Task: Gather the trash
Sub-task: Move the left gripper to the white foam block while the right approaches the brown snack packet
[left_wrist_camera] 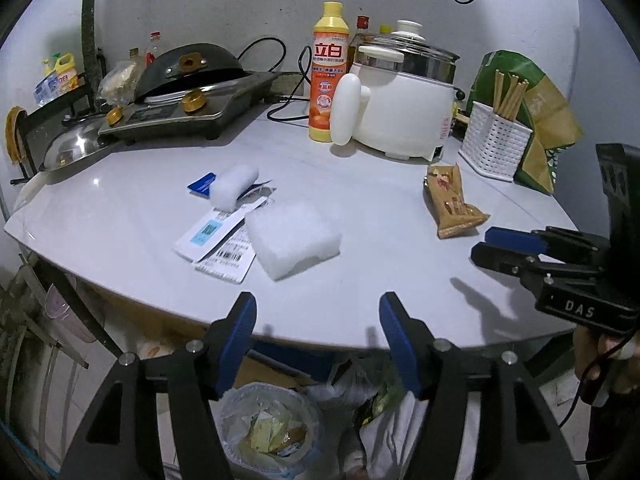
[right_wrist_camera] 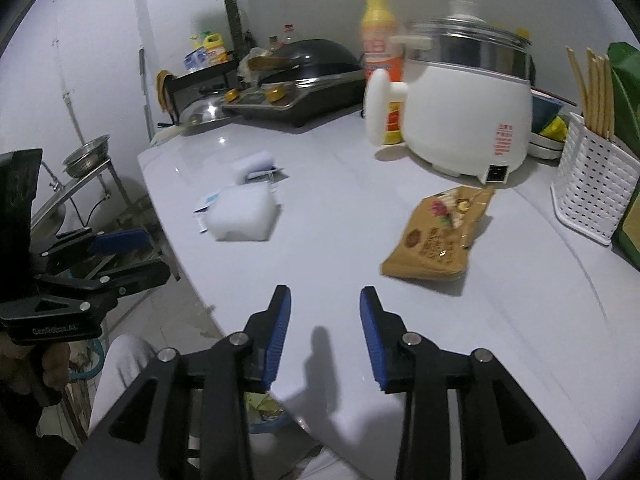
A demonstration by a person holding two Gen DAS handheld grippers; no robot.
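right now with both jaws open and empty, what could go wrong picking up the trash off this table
1. The white foam block lies on the paper labels; grabbing it may drag them off the table edge.
2. The flat snack wrapper may slip from the right gripper.
3. The bin sits under the edge, so drops could miss.

"立白" on detergent bottle [left_wrist_camera: 327,76]

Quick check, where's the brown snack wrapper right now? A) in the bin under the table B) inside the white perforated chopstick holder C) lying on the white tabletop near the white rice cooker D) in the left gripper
C: the brown snack wrapper lies flat on the white tabletop in front of the white rice cooker, with the right gripper and left gripper both open and empty.
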